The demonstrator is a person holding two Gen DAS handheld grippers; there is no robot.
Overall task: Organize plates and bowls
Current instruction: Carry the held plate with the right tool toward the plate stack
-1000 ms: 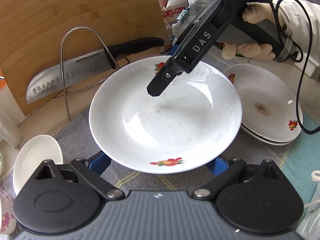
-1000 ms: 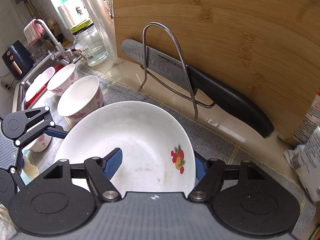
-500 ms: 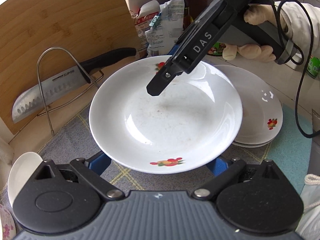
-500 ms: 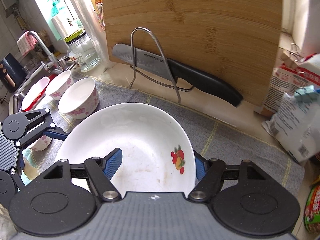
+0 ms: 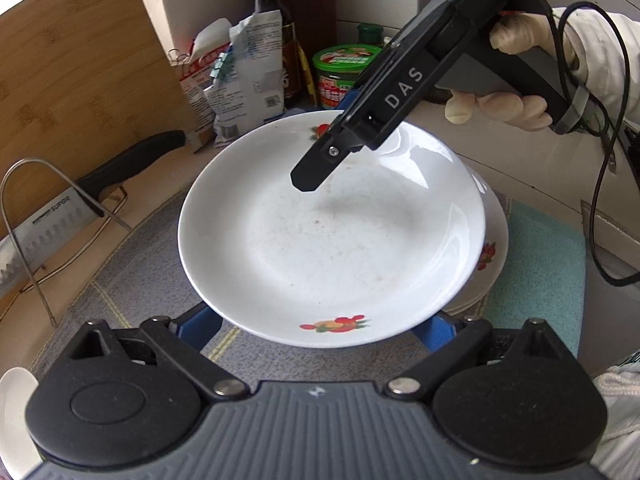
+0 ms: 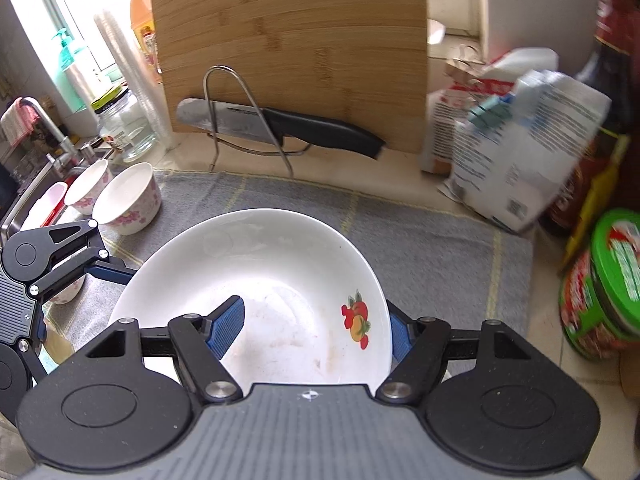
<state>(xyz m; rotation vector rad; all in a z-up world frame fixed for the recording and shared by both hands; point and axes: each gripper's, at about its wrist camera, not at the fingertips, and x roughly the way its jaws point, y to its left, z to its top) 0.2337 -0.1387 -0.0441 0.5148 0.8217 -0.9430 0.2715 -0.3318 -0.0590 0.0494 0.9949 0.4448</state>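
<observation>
A white plate with fruit prints (image 5: 332, 240) is held in the air between both grippers. My left gripper (image 5: 320, 330) is under its near rim, jaws spread wide, with both blue pads below the plate. My right gripper (image 6: 316, 324) is shut on the plate's (image 6: 260, 280) far rim, one blue pad (image 6: 226, 326) inside the plate and one outside. In the left wrist view the right gripper's finger (image 5: 316, 172) reaches over the plate. The plate hangs over a stack of matching plates (image 5: 494, 256) on the mat.
A bamboo cutting board (image 6: 288, 52) leans at the back with a knife (image 6: 280, 126) in a wire rack (image 6: 236, 120). Floral bowls (image 6: 128, 198) stand at left near the sink. Food packets (image 6: 516, 148), a dark bottle (image 5: 276, 40) and a green-lidded jar (image 6: 600, 284) stand at right.
Both grippers carried the plate to the right; it now hangs over the stack of plates. The cutting board and knife have slid left in view.
</observation>
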